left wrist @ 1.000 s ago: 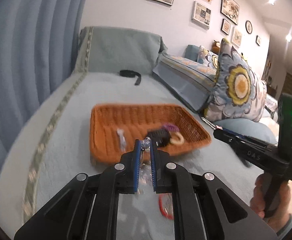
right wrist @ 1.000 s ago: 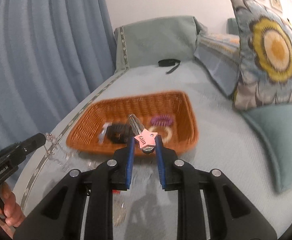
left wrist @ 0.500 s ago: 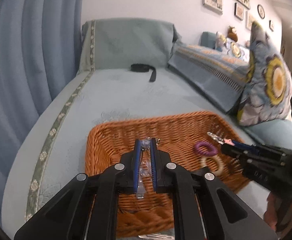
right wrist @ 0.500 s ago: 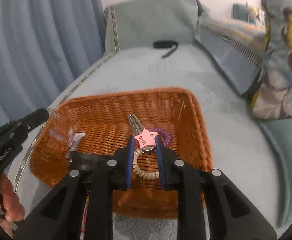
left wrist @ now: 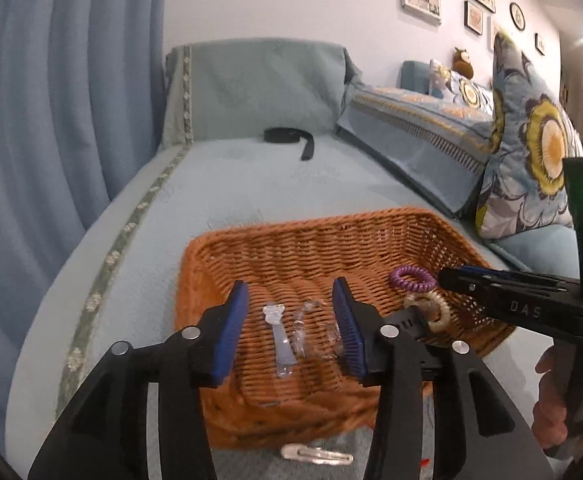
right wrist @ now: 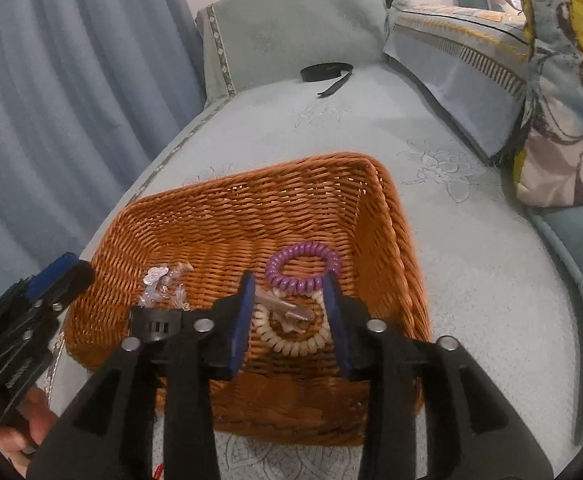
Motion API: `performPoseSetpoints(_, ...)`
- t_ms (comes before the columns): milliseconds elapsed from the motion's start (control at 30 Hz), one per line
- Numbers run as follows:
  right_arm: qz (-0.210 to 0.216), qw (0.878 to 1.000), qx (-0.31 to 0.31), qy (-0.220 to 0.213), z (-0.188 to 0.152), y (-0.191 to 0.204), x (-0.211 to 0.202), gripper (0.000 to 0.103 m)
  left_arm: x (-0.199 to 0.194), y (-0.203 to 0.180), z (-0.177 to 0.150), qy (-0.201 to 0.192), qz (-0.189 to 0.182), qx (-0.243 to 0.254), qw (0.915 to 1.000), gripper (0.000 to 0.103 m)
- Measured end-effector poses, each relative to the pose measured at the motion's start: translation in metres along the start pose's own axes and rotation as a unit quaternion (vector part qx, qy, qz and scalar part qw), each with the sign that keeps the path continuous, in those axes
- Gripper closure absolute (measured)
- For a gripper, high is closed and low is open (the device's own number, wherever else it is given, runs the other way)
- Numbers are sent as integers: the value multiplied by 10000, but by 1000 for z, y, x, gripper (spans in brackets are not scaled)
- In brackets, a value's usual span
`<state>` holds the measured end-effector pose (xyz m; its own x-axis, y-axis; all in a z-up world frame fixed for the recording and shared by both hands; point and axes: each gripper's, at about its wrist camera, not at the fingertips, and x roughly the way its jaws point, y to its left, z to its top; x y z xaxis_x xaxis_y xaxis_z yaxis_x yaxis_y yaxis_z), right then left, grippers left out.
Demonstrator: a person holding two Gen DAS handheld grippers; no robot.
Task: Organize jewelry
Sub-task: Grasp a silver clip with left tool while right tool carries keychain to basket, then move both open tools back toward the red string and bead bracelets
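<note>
On the blue sofa seat (right wrist: 471, 248), the wicker basket (right wrist: 371, 184) already holds hair ties, a clip and clear pieces. Both the left gripper (left wrist: 291, 316) and right gripper (right wrist: 289, 312) have just been opening and stand spread, pinching nothing. A silver clip (left wrist: 317, 456) outside the basket's near edge looks left to do.

Both the left gripper (left wrist: 291, 320) and right gripper (right wrist: 287, 312) have just opened their jaws.

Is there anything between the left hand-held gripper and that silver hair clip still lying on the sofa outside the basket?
Yes. The silver hair clip lies just outside the wicker basket's near wall, below the open left hand-held gripper, so the wall and the gripper's own frame crowd the approach.
</note>
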<state>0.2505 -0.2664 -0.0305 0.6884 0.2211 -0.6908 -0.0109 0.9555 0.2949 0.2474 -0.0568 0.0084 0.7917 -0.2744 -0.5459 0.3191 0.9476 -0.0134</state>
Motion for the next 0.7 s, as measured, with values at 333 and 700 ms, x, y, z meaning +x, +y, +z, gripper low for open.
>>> performPoseSetpoints(333,204,9995,-113,-228,-50,26,-71,70,-87,6,-35,-200,-411,-658,9968,60)
performPoseSetpoints(700,173,9998,34,101,-140,35,-100,70,-118,3,-114,231,-364,-1052,9935,60)
